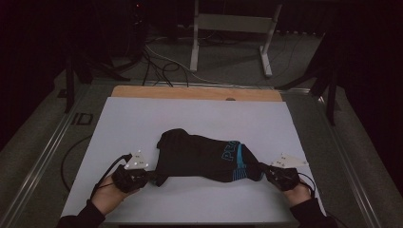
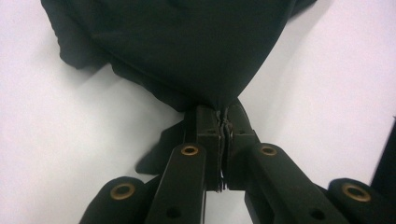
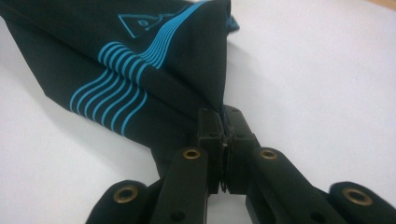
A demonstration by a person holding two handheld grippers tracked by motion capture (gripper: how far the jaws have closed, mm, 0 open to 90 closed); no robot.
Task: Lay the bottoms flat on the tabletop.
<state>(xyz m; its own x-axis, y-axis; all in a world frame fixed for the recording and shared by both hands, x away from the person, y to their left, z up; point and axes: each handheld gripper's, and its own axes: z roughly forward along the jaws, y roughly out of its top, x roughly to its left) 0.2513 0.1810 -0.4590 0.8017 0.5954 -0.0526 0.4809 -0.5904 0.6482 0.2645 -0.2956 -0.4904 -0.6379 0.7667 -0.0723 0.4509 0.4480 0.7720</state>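
Gripping left: the left gripper (image 1: 151,176) has its jaws pressed together on a pinch of the black garment (image 1: 204,157); in the left gripper view the cloth (image 2: 187,51) fans out from the closed tips (image 2: 224,122) toward 12 o'clock.
Gripping right: the right gripper (image 1: 267,172) is likewise clamped tight on the garment's other end; in the right gripper view the fabric (image 3: 140,79) runs from the tips (image 3: 223,120) toward 10 o'clock.
Hands: the left hand (image 1: 110,191) and right hand (image 1: 299,192) come in at 7 and 5 o'clock of the high view, in dark sleeves.
Garment place: it is stretched between the two grippers across the near half of the white table surface (image 1: 190,118), sagging onto it in the middle.
Edges and room: bare white surface lies at 12 o'clock of the garment up to the wooden strip (image 1: 195,93) along the far edge; only a narrow band lies between the grippers and the near edge.
Materials: thin, smooth, creased black cloth with curved turquoise stripes (image 3: 112,93) and turquoise lettering (image 1: 231,151); matte white tabletop; black jaws with brass-coloured rivets.
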